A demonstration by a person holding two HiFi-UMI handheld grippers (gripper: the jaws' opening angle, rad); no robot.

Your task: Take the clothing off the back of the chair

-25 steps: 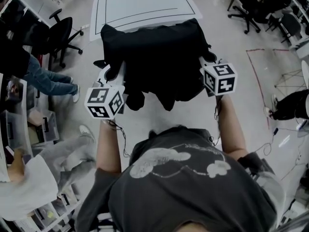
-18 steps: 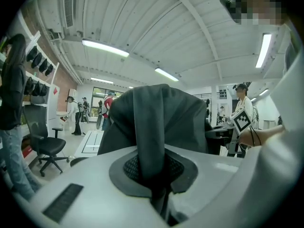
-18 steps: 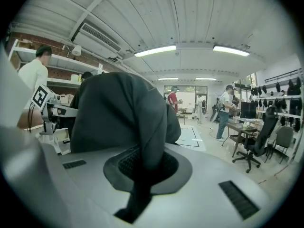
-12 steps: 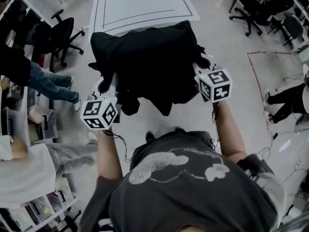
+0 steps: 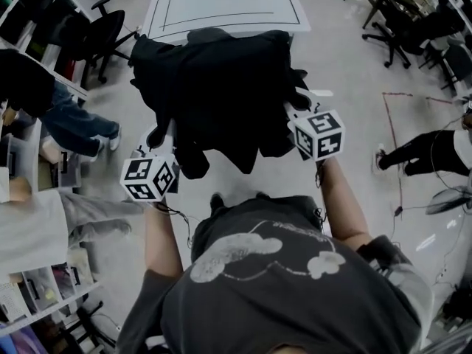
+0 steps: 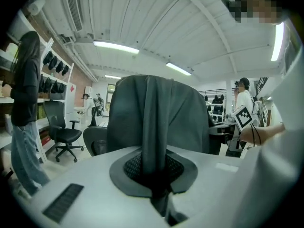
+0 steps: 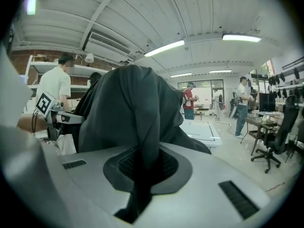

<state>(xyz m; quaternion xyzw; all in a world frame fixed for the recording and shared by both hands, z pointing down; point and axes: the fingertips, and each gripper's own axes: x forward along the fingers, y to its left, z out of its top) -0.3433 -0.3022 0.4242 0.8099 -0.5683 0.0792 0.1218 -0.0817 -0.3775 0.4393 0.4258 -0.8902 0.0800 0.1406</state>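
One big white table (image 5: pixel 221 9) w/ black line markings sits at the top of my head view. Just in front of it, over pale floor, the black clothing (image 5: pixel 214 87) hangs spread wide btwn my two tools, its top overlapping the table's near edge in view. My left gripper (image 5: pixel 164 137) is clamped on a fold at the clothing's left edge. My right gripper (image 5: pixel 295 110) is clamped on a fold at its right edge.
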